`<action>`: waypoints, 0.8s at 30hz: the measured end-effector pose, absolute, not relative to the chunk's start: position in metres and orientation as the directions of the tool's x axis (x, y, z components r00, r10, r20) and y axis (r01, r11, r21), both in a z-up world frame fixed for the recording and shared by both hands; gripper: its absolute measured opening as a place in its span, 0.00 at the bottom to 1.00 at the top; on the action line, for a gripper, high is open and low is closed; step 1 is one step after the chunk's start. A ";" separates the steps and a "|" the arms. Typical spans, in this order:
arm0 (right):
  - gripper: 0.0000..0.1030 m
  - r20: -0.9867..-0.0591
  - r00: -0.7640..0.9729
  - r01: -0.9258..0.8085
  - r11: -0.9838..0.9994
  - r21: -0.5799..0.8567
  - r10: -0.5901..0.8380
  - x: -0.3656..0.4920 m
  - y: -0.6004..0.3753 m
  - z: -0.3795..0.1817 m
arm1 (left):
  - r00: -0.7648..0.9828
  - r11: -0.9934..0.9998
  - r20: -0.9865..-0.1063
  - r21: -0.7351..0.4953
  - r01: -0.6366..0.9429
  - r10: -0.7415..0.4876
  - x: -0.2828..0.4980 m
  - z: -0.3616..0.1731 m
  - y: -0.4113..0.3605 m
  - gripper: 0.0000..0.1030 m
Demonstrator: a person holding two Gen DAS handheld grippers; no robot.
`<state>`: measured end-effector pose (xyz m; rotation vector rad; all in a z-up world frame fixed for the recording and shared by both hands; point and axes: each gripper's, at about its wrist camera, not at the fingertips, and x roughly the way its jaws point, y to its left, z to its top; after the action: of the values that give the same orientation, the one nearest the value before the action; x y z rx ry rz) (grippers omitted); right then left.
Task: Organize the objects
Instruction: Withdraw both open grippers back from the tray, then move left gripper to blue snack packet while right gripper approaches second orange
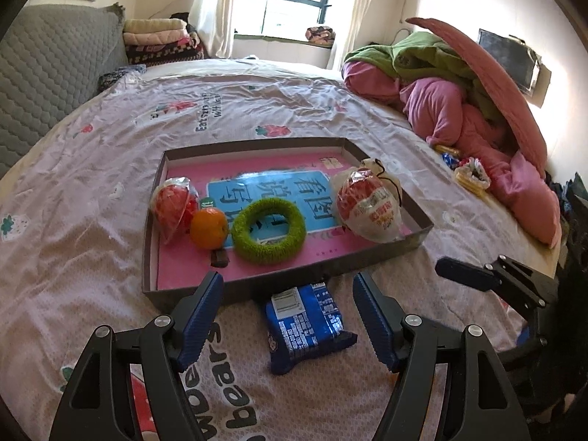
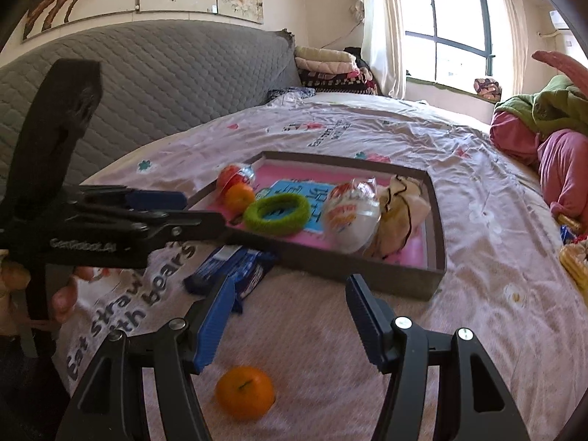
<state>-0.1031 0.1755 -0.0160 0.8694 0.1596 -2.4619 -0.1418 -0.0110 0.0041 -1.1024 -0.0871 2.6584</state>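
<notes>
Both grippers open, nothing held. Left gripper (image 1: 288, 296) aimed at blue packet (image 1: 307, 325) touching tray wall (image 1: 294, 279); packet possibly jammed under wall. Right gripper (image 2: 288, 301) above loose orange (image 2: 245, 392); orange easily nudged, rolled away.

A wide bed (image 1: 110, 139) carries everything, spread with a pale pink sheet printed with strawberries, little bears and dark lettering. On the sheet sits a shallow grey cardboard tray (image 1: 411, 246) with a pink printed floor. Just in front of its near wall lies a flat blue foil snack packet (image 1: 305, 327), one end touching the tray. A loose round orange tangerine (image 2: 245, 392) rests on the sheet nearer still, well clear of the tray. Off to the right, crumpled pink and green bedding (image 1: 441, 103) is heaped on the mattress, with a few small yellow and blue wrapped snacks (image 1: 470, 176) beside it.
</notes>
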 end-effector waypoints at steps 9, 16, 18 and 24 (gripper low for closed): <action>0.61 -0.634 -0.637 0.515 -0.854 0.073 -0.438 -0.083 0.174 -0.022 | -0.668 -0.966 -0.702 -0.136 -0.218 0.249 -0.138 -0.003 -0.007 0.72; 0.61 -0.656 -0.616 0.517 -0.852 0.080 -0.436 -0.076 0.174 -0.028 | -0.658 -0.968 -0.712 -0.137 -0.211 0.244 -0.134 -0.007 -0.009 0.72; 0.61 -0.660 -0.613 0.520 -0.850 0.078 -0.435 -0.072 0.172 -0.029 | -0.656 -0.968 -0.715 -0.136 -0.210 0.243 -0.133 -0.008 -0.009 0.72; 0.61 -0.679 -0.589 0.531 -0.843 0.083 -0.438 -0.064 0.169 -0.037 | -0.644 -0.968 -0.727 -0.130 -0.215 0.240 -0.132 -0.013 -0.006 0.72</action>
<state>-0.0636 0.1690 -0.0373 0.9751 0.1735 -2.3930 -0.1318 -0.0056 -0.0130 -1.1738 -0.0462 2.6405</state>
